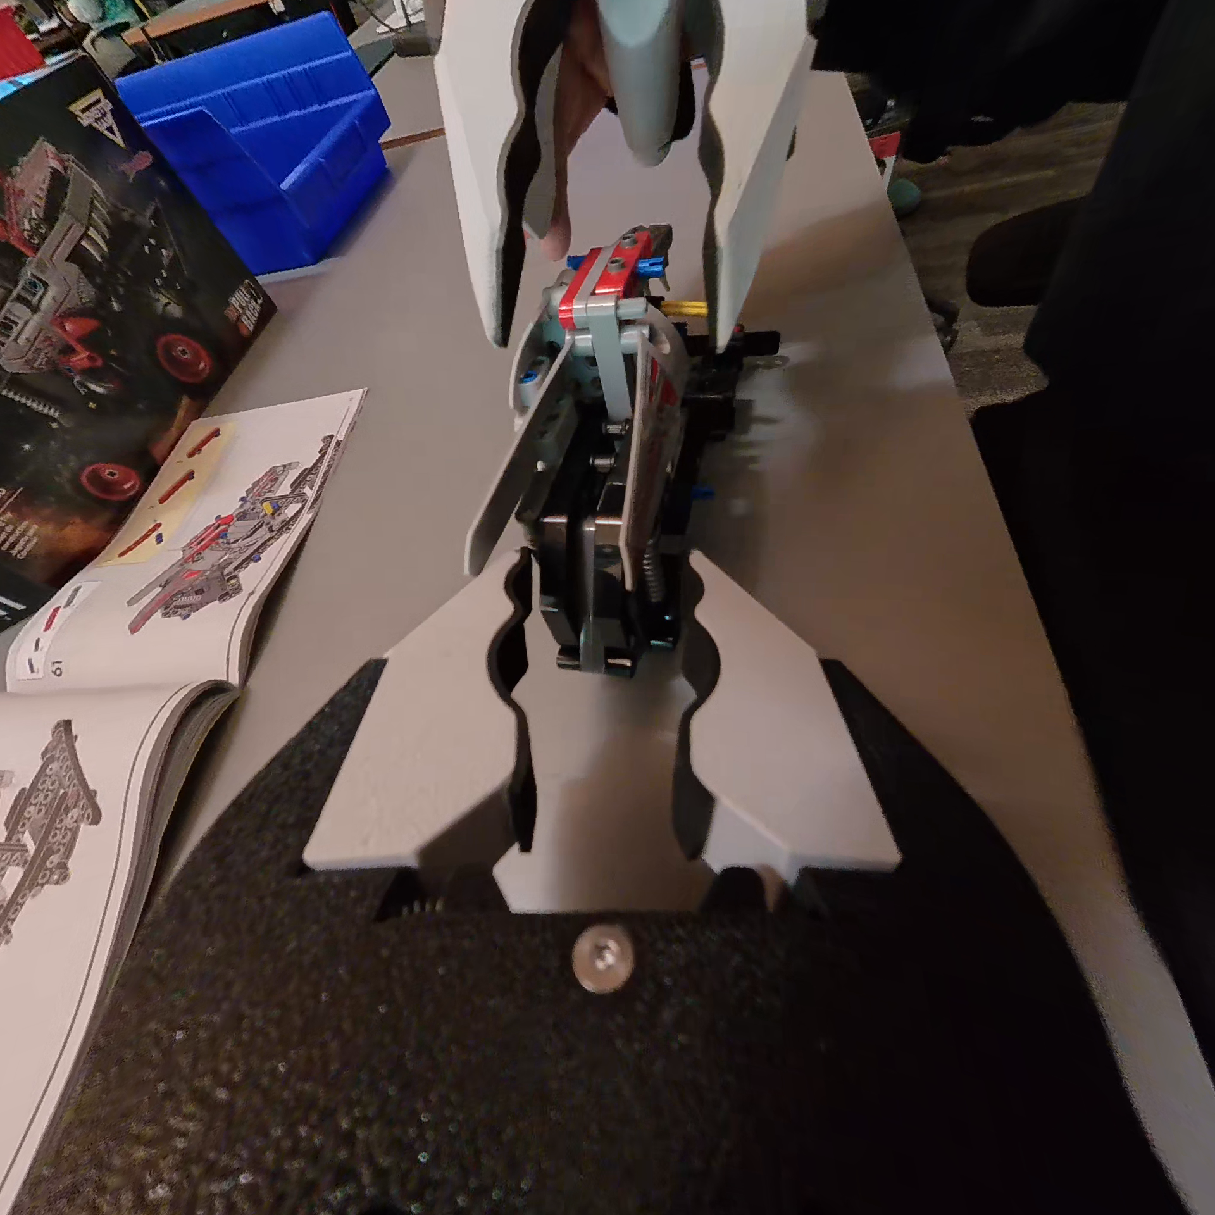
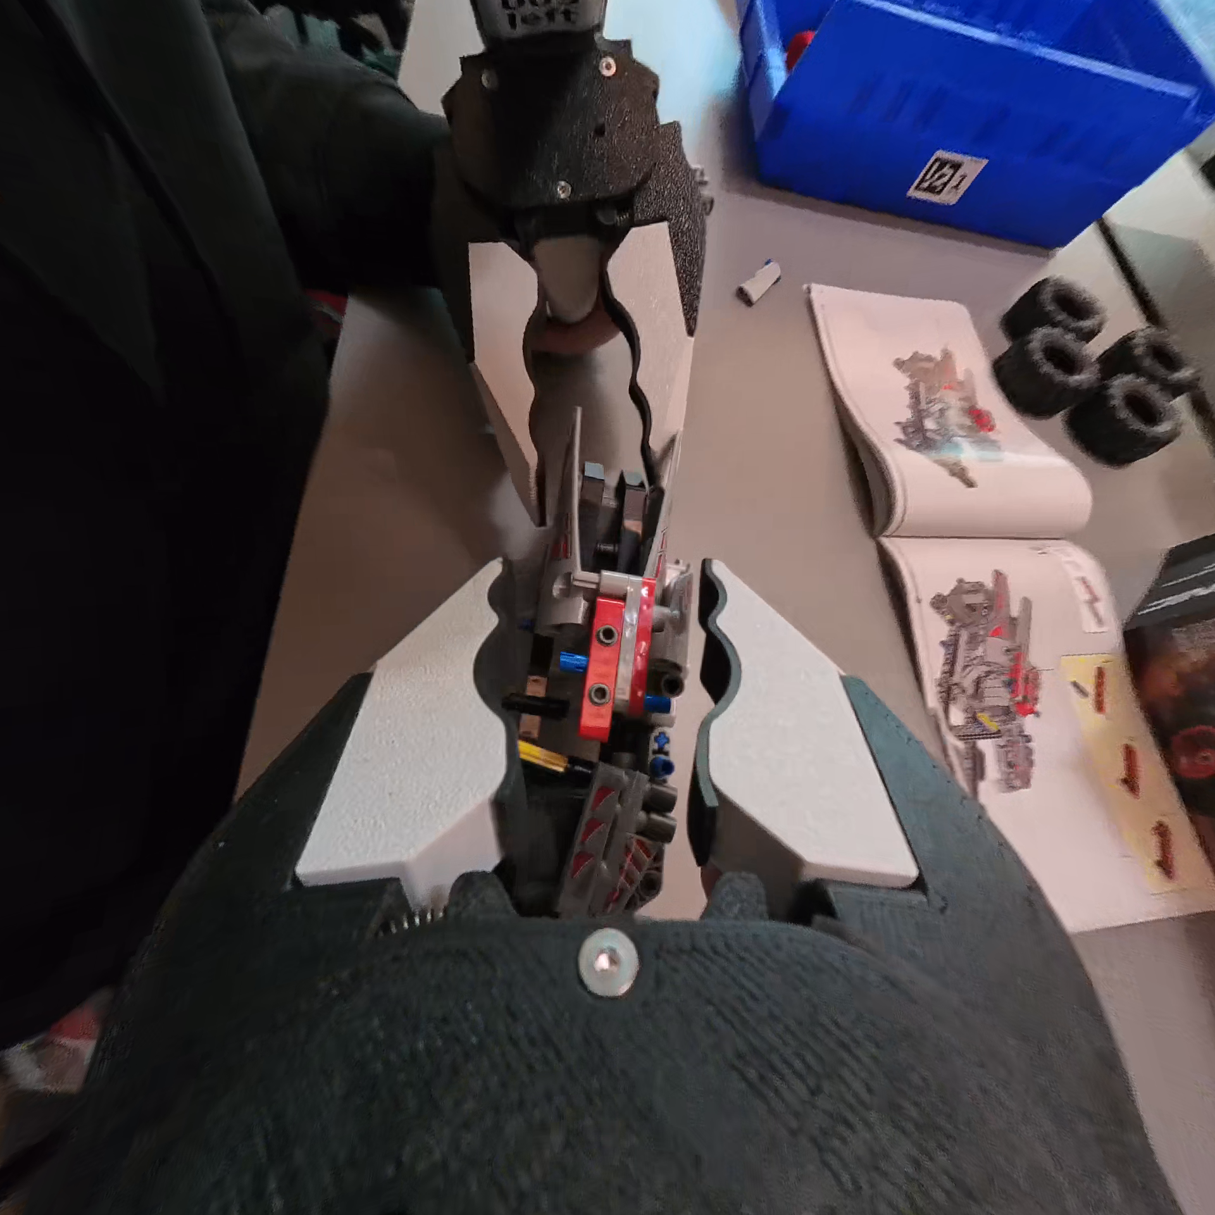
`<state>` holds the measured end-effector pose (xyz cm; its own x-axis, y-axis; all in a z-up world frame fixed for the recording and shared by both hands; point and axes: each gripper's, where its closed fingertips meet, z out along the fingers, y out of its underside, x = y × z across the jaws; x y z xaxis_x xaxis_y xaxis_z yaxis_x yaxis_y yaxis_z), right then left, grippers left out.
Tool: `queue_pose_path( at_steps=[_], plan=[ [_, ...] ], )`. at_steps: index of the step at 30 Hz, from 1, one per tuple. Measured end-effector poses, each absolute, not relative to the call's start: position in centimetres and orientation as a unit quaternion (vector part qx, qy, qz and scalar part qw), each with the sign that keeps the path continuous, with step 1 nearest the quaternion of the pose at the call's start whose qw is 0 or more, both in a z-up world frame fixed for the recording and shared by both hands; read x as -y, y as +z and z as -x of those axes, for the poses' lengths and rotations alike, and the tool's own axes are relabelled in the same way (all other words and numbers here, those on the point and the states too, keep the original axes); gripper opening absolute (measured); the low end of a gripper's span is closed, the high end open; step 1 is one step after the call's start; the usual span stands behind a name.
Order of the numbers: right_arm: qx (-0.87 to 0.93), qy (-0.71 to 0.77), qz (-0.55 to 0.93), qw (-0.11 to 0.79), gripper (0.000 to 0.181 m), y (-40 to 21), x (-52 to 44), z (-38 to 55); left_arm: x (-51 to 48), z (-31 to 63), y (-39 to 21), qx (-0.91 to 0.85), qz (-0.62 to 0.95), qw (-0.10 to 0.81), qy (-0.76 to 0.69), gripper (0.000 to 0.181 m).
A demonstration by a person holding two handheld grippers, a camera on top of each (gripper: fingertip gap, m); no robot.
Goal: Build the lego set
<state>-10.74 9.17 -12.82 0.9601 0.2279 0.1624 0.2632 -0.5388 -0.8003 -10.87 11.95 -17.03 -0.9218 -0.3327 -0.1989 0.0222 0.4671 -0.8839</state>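
The left gripper [image 1: 601, 565] pinches the truck chassis [image 1: 605, 460] at its black end, steadying it while the right gripper [image 2: 601, 690] straddles the red-beam end, jaws spread.

Colours and patterns at the work surface

The lego model [image 1: 595, 421] is showing grey panels, a red beam with a pale stripe, blue pins and a yellow axle; the left gripper [image 1: 601, 578] is presenting white fingers on a speckled black body; the bin [image 2: 973, 112] is showing solid blue; the tyres [image 2: 1091, 388] are showing black; the table [image 1: 394, 315] is appearing plain grey.
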Motion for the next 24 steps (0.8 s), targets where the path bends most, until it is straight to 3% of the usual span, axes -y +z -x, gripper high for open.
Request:
queue_pose_path(
  at_steps=[9,15,24],
  plan=[
    [0.122,-0.023,0.911,0.393,0.049,-14.7,-8.6,9.2,-12.5,9.7,-16.7,-0.827,0.136,0.183,-0.514,0.042],
    [0.011,-0.105,0.932,0.346,0.049,-14.6,-5.0,3.2,-13.7,8.5,-15.2,-0.791,0.184,0.188,-0.552,0.041],
    [-0.140,-0.058,0.914,0.377,0.049,-14.7,-1.6,-3.9,-13.7,8.2,-15.5,-0.795,0.196,0.176,-0.547,0.038]
  ],
)
